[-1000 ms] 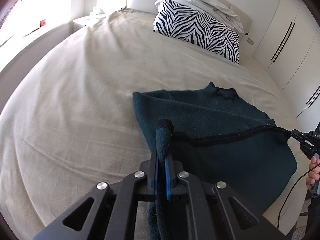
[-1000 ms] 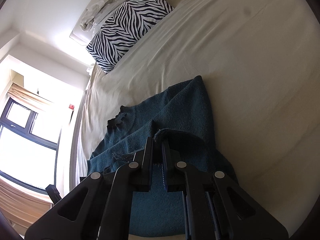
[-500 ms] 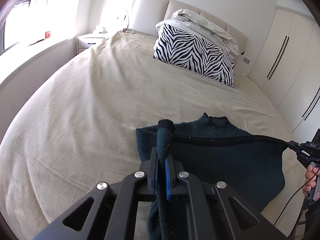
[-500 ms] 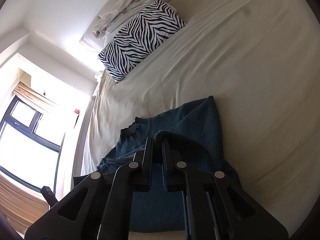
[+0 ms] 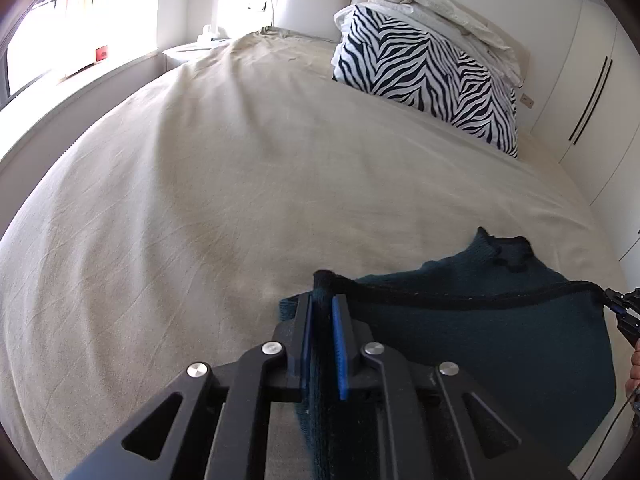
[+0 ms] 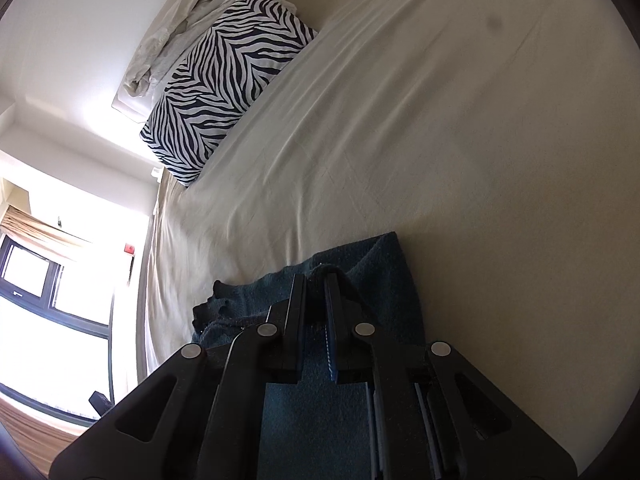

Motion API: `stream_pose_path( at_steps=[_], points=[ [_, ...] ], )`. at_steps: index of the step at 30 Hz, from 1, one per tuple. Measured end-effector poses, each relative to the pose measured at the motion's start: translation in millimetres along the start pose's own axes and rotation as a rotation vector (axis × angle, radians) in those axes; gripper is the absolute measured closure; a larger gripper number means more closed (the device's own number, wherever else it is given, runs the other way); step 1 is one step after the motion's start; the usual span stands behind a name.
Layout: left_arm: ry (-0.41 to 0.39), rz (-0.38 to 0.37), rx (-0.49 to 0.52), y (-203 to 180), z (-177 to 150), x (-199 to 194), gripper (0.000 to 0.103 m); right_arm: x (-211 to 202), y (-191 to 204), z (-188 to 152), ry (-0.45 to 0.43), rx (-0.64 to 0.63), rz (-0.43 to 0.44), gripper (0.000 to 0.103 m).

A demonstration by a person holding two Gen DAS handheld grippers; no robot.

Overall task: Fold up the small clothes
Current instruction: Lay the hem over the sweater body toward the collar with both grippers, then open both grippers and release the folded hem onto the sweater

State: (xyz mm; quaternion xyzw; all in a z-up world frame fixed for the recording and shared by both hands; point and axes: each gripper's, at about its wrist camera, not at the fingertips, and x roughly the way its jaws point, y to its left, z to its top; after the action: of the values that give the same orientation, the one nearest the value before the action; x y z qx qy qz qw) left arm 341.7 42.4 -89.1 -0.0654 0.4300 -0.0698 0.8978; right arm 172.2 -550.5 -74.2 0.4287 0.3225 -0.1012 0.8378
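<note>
A dark teal knit sweater (image 5: 480,344) lies at the near edge of the beige bed (image 5: 240,200), its neck (image 5: 512,254) pointing towards the pillows. Its black-edged hem is stretched taut between both grippers. My left gripper (image 5: 322,312) has its jaws opening; the hem corner still stands between the blue pads, which have drawn apart from it. My right gripper (image 6: 314,292) is shut on the other hem corner of the sweater (image 6: 380,280), and it also shows in the left wrist view as the right gripper (image 5: 618,308) at the far right edge.
A zebra-print pillow (image 5: 424,80) with crumpled white bedding (image 5: 440,12) on top lies at the headboard. White wardrobe doors (image 5: 592,100) line the right side, and a window ledge (image 5: 60,92) runs along the left. A hand (image 5: 634,368) shows at the right edge.
Both grippers pulled back towards the near edge of the bed, dragging the sweater with them. The left jaws have parted from a tight pinch; the right ones stay pinched.
</note>
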Motion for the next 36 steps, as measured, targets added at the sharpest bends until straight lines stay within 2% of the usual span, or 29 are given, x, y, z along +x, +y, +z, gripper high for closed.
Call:
stream_pose_path(
  at_steps=[2, 3, 4, 5, 6, 8, 12, 18, 23, 25, 27, 31, 36],
  points=[
    [0.012, -0.027, -0.025, 6.8, -2.8, 4.8, 0.073, 16.2, -5.9, 4.2, 0.029, -0.011, -0.055, 0.088],
    [0.002, -0.024, -0.033, 9.4, -4.9, 0.2, 0.059, 20.2, -10.8, 4.9, 0.034, -0.001, -0.07, 0.084],
    [-0.013, -0.009, -0.035, 11.4, -6.5, -5.7, 0.051, 19.8, -15.9, 4.4, 0.025, 0.013, -0.068, 0.073],
    [-0.034, -0.001, -0.036, 13.3, -9.0, -13.1, 0.045, 14.9, -21.2, 3.0, 0.002, 0.027, -0.052, 0.055],
    [-0.05, 0.004, -0.039, 15.8, -13.1, -21.3, 0.045, 8.6, -26.2, 1.9, -0.03, 0.04, -0.048, 0.04],
    [-0.059, -0.01, -0.05, 20.3, -20.1, -34.8, 0.045, -7.3, -36.8, -0.5, -0.092, 0.06, -0.059, 0.038],
    [-0.09, -0.019, -0.032, 18.3, -42.8, -63.4, 0.045, -32.7, -38.7, -8.2, -0.076, 0.004, -0.052, 0.038],
    [-0.082, -0.086, -0.065, 11.4, -86.5, -85.3, 0.045, -63.4, -17.5, -61.2, -0.047, -0.233, -0.137, 0.04],
    [-0.037, -0.111, -0.105, 14.3, -112.5, -84.5, 0.045, -73.8, -19.6, -106.8, -0.017, -0.293, -0.154, 0.044],
    [-0.023, -0.117, -0.111, 14.9, -119.2, -83.6, 0.049, -76.1, -21.4, -121.5, -0.008, -0.319, -0.184, 0.05],
    [-0.002, -0.126, -0.103, 13.9, -125.0, -81.0, 0.065, -77.8, -25.6, -132.8, 0.007, -0.326, -0.202, 0.062],
    [0.008, -0.126, -0.092, 12.3, -131.3, -80.8, 0.073, -79.9, -34.4, -142.9, 0.014, -0.328, -0.228, 0.074],
    [0.019, -0.114, -0.07, 11.0, -135.7, -81.9, 0.083, -87.7, -39.8, -143.7, 0.004, -0.327, -0.248, 0.096]
  ],
)
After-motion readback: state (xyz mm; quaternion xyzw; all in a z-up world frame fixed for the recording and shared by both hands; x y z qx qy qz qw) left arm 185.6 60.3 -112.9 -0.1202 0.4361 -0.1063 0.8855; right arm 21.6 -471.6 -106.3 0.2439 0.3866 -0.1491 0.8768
